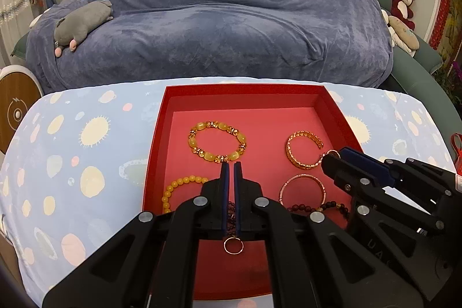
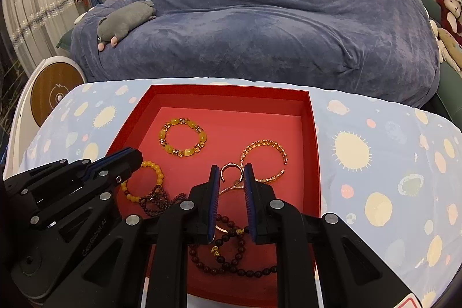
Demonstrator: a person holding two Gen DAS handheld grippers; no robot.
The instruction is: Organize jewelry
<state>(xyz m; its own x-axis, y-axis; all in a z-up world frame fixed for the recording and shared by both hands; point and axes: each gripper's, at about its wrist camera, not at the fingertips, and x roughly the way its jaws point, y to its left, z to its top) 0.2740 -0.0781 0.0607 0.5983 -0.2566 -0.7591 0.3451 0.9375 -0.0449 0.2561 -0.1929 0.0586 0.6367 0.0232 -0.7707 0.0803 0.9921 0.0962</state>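
A red box (image 1: 161,134) (image 2: 313,134) on the table holds the jewelry. Inside lie a chunky yellow bead bracelet (image 1: 218,141) (image 2: 182,137), a gold cuff (image 1: 303,150) (image 2: 264,160), a plain yellow bead bracelet (image 1: 180,186) (image 2: 144,181), a rose-gold bangle (image 1: 302,189) and dark red bead strands (image 2: 228,259). My left gripper (image 1: 231,163) is nearly shut over the box, with a small gold ring (image 1: 233,246) below its fingers. My right gripper (image 2: 231,168) is open over the box, with a small open ring (image 2: 229,168) between its tips.
The table wears a pale blue cloth with sun and planet prints (image 1: 72,163) (image 2: 375,163). Behind it stands a sofa under a blue-grey throw (image 1: 231,19) with a grey plush (image 1: 80,25). A round white and wood device (image 1: 17,111) stands at the left.
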